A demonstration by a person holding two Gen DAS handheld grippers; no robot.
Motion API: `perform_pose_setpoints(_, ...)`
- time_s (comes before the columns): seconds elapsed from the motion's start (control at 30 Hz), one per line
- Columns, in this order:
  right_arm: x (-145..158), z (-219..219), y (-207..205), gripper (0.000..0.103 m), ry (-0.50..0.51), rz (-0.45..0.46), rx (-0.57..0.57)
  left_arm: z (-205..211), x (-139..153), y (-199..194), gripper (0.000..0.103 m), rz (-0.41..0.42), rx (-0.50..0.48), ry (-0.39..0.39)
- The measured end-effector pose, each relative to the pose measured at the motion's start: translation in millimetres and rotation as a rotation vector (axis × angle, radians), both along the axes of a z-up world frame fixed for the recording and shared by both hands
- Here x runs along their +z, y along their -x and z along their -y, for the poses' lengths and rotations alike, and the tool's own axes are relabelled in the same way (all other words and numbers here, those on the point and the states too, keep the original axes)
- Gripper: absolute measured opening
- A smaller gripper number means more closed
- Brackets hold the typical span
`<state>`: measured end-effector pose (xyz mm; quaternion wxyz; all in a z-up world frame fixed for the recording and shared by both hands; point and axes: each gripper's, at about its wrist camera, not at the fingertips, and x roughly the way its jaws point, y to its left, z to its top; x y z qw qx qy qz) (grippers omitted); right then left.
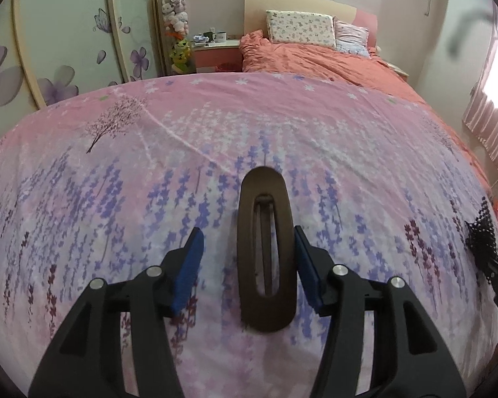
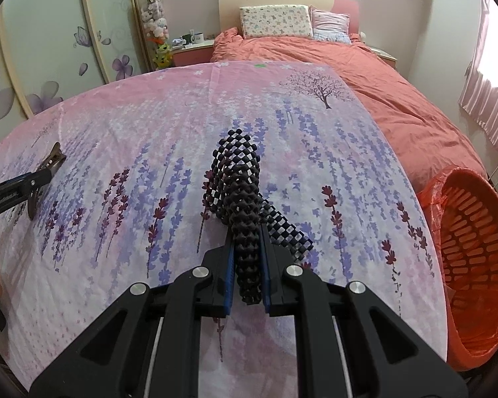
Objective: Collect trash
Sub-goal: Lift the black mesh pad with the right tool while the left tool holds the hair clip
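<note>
Left tongs (image 1: pixel 249 255) parted, right tongs (image 2: pixel 247 258) clamped.

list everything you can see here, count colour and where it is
oval brown plastic hair clip: 1, dark brown, standing up between the left jaws, left pad clear of it
black mesh netting strip: 1, black, bunched up in the right jaws
slotted orange plastic bin: 1, orange with an orange liner, off the bed's right edge
pink lavender-print bedsheet: 1, pink and purple, spread over the near bed
coral duvet: 1, coral, on the far bed
pillows: 2, floral white and pink, by the headboard
plush toys: several, mixed colours, in a clear column by the wardrobe
left gripper: 1, black with blue pads, open
right gripper: 1, black with blue pads, shut on the netting
</note>
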<state>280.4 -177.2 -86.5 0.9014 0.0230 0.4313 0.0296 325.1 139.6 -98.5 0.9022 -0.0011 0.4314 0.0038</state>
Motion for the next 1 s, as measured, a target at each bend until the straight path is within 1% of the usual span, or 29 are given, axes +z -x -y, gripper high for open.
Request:
perform_pose_setpoints(0.03,-0.2,-0.7,-0.3,0.013,-0.001,0.0,0.0,2.1,-1.1,-2.5,0.054,-0.003,0.002,-0.009)
perform_pose_setpoints(0.1,-0.1,-0.1,0.1,0.013,0.0,0.0,0.0,3.6,-4.2,-6.3,0.048,-0.015,0.01,-0.011)
perform_pose_setpoints(0.13,-0.1,-0.1,0.1,0.013,0.0,0.0,0.0,4.7,-5.1,-6.3,0.047,-0.016,0.016,-0.01)
perform_pose_setpoints(0.47,-0.2,-0.1,0.2,0.013,0.0,0.001,0.0,11.5,-4.6,-2.8,0.046,-0.012,0.014,-0.002)
perform_pose_setpoints(0.67,-0.1,0.1,0.4,0.013,-0.001,0.001,0.0,9.4,-4.1,-2.4,0.046,-0.008,0.01,0.026)
perform_pose_setpoints(0.7,-0.2,-0.3,0.2,0.013,-0.001,0.001,0.0,8.7,-3.7,-2.3,0.043,-0.006,0.008,0.034)
perform_pose_setpoints(0.73,-0.2,-0.3,0.2,0.013,-0.001,0.001,0.0,7.5,-3.3,-1.9,0.034,-0.003,0.005,0.04)
perform_pose_setpoints(0.77,-0.1,-0.1,0.3,0.013,-0.002,0.001,0.0,5.9,-3.3,-2.0,0.032,-0.001,0.003,0.046)
perform_pose_setpoints(0.9,-0.6,2.5,1.0,0.013,-0.014,0.002,0.001,4.8,-2.2,4.9,0.032,0.01,0.0,0.069)
perform_pose_setpoints(1.0,-0.6,3.3,1.1,0.013,-0.011,0.002,0.001,3.6,-3.9,8.0,0.032,0.002,0.003,0.075)
